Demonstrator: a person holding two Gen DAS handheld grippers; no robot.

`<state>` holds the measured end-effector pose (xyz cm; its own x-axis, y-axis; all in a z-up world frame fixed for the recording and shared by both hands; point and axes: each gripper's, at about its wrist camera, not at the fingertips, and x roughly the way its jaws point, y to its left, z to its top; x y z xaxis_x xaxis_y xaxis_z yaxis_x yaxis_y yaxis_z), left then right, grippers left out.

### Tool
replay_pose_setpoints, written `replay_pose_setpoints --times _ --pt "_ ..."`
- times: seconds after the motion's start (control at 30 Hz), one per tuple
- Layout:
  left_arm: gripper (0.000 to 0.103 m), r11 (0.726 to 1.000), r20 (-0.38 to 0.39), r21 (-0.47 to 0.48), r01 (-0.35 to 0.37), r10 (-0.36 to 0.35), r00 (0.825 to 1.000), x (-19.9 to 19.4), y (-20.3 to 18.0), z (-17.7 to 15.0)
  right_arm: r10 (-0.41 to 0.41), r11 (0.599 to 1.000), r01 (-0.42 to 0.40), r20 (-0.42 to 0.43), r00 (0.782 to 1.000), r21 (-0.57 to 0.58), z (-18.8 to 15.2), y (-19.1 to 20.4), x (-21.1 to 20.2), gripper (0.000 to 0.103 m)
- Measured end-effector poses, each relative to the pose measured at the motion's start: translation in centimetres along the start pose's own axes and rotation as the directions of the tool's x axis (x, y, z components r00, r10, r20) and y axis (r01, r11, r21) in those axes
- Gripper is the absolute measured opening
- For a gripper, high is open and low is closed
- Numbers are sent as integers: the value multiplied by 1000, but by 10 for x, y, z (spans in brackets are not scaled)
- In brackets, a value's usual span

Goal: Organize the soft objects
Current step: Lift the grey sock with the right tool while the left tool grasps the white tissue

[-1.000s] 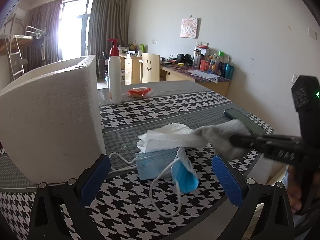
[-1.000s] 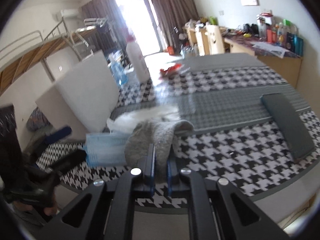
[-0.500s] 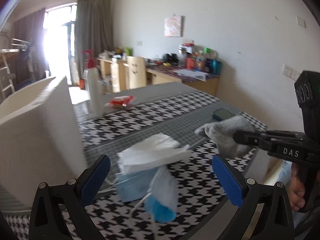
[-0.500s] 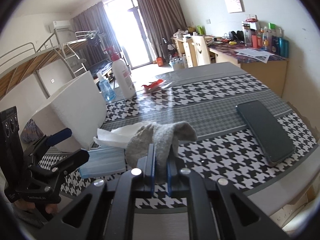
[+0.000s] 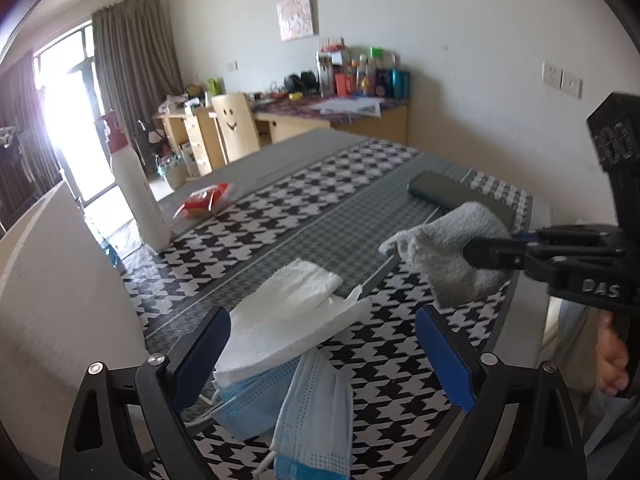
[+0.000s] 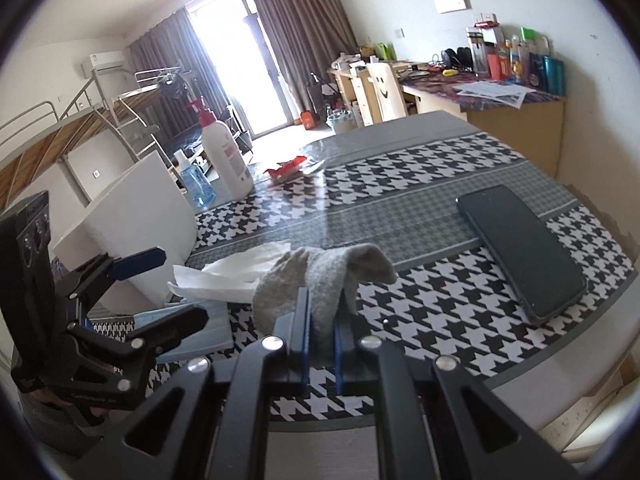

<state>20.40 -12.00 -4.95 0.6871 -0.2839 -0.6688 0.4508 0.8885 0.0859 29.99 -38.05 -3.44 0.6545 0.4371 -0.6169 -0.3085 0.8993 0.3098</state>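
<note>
grey sock (image 6: 320, 280) limp and light, pinched mid-fold in shut right tongs (image 6: 322, 332) above the desk (image 6: 420, 208); left tongs (image 5: 320, 360) closing, nothing gripped, straddling flimsy tissue (image 5: 288, 316) and masks (image 5: 280, 404); best taken at bunched folds.

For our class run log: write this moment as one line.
right gripper: shut on grey fabric sock, lifted | left gripper: closing around white paper tissue over blue face masks

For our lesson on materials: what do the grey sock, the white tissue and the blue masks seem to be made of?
Sock: knitted fabric, likely cotton blend; fuzzy, matte, drooping limply.
Tissue: thin paper; creased layers, ragged edge.
Masks: probably non-woven synthetic; pleats, stamped border, white ear loops.
</note>
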Motion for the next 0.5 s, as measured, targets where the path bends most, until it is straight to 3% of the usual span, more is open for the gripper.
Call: replay_pose_setpoints --times 0.3,0.5 --pt "89 996 -119 67 57 -48 992 27 -1 4 23 1000 -23 -14 1000 14 -2 -2 4 12" --pt "76 994 -187 103 22 -2 982 49 -2 7 40 999 -40 -17 999 19 -3 -2 6 12"
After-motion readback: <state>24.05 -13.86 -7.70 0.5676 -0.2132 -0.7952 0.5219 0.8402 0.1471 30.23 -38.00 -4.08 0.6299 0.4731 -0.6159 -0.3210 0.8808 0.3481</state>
